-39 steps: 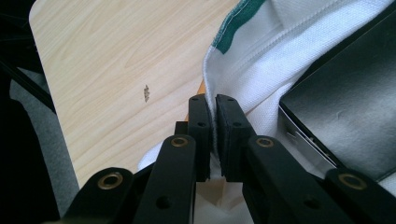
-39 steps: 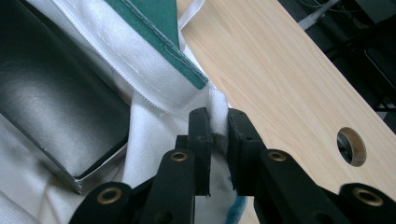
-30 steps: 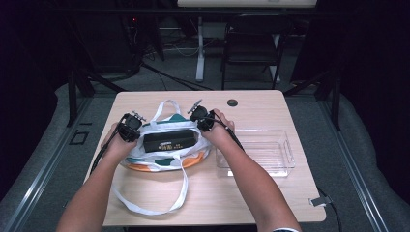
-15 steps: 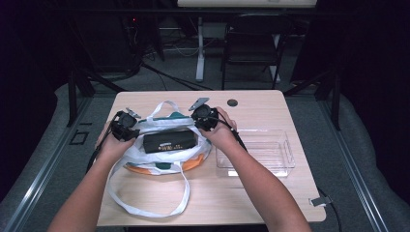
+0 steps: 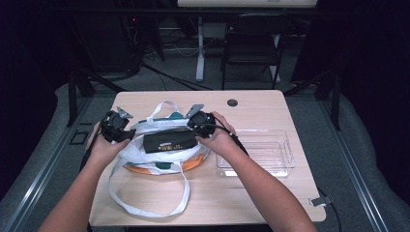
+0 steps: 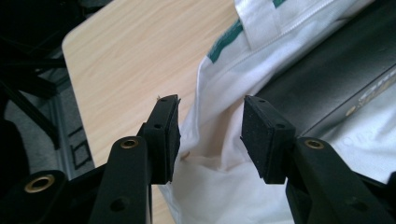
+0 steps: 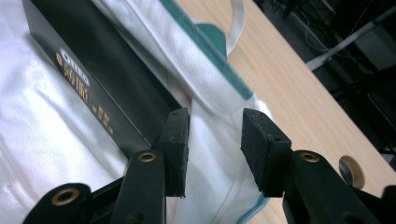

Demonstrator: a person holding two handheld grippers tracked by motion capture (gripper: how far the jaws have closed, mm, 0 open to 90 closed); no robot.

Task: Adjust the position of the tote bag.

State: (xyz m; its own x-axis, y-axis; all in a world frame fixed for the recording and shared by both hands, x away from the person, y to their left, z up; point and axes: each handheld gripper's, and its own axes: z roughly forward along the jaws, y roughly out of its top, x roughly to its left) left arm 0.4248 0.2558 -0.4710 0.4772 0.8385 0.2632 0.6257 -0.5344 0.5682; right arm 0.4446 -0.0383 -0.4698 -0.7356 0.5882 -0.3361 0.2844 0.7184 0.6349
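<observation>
A white cloth bag [image 5: 159, 145] with green trim and long white handles lies on the wooden table [image 5: 251, 104]. A black box [image 5: 169, 141] with gold lettering rests on it. My left gripper [image 5: 121, 126] sits at the bag's left edge, open, with white fabric [image 6: 210, 172] under its jaws. My right gripper [image 5: 197, 121] is at the box's right end, open, straddling a fold of the bag [image 7: 212, 135] beside the black box [image 7: 98, 93].
A clear plastic tray [image 5: 256, 152] stands to the right of the bag. Something orange [image 5: 193, 165] shows under the bag. A small dark cable hole [image 5: 232, 103] marks the far table edge. A chair and stand legs are beyond the table.
Both grippers have shifted slightly along the bag's edges; the left one moved outward to the left. The box stays on the bag.
</observation>
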